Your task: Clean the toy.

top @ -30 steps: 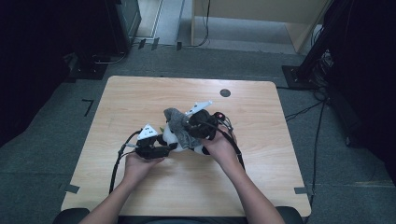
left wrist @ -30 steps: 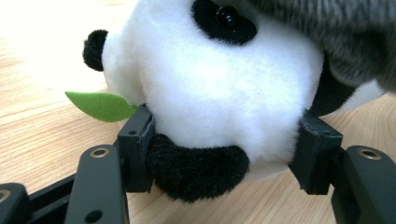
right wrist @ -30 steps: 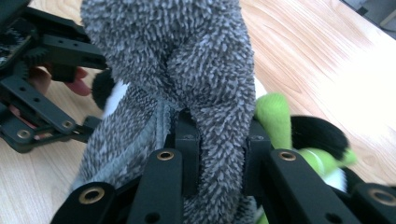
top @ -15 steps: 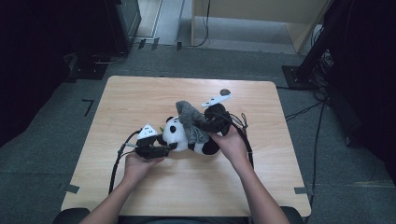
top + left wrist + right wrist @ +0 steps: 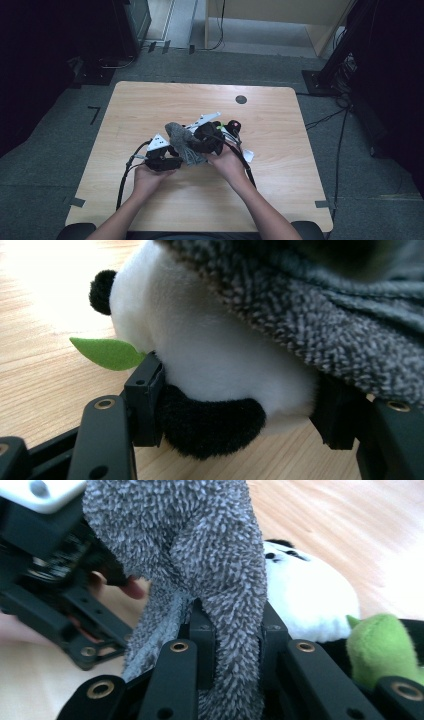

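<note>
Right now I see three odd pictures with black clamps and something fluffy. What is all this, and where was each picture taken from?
A person sits at a wooden table and holds a hand tool in each hand. Each tool is a gripper with two black jaws and its own small camera. The wide picture comes from a camera above the table. The other two look along each gripper's jaws. The left gripper is closed on a toy panda, white with black patches and a green leaf. The right gripper pinches a grey fuzzy cloth that drapes over the panda.
</note>
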`<control>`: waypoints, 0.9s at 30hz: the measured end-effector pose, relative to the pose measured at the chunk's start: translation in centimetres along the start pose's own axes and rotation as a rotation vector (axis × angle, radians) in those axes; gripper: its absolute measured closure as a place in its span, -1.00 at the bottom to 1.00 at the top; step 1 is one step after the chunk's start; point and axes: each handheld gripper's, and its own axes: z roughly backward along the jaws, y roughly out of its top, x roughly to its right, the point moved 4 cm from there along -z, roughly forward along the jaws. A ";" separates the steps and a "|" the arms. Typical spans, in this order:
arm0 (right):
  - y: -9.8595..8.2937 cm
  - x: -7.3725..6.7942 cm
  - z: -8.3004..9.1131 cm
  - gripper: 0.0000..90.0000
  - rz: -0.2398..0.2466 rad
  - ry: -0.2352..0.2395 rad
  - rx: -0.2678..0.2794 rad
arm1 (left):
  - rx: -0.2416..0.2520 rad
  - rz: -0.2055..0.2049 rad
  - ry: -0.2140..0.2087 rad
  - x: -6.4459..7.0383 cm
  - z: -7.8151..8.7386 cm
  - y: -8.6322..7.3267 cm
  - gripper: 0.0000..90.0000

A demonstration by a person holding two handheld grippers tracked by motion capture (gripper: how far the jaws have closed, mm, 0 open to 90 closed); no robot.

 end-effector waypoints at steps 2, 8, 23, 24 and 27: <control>-0.1 0.0 0.0 0.69 0.033 -0.036 -0.004 | -0.005 0.003 0.004 0.1 0.0 0.0 -0.22; -0.5 1.7 1.0 0.68 0.039 -0.092 -0.007 | -0.023 0.019 -0.001 0.0 0.0 0.3 -0.22; -1.3 5.1 5.0 0.72 -0.048 -0.109 0.068 | -0.046 0.034 -0.015 -0.3 0.0 0.4 -0.23; -1.4 5.2 5.3 0.72 -0.068 -0.095 0.077 | -0.044 0.029 -0.013 -0.4 0.0 0.3 -0.23; -1.1 5.2 6.3 0.72 -0.100 -0.050 0.123 | -0.040 0.026 -0.014 -0.4 -0.1 0.3 -0.24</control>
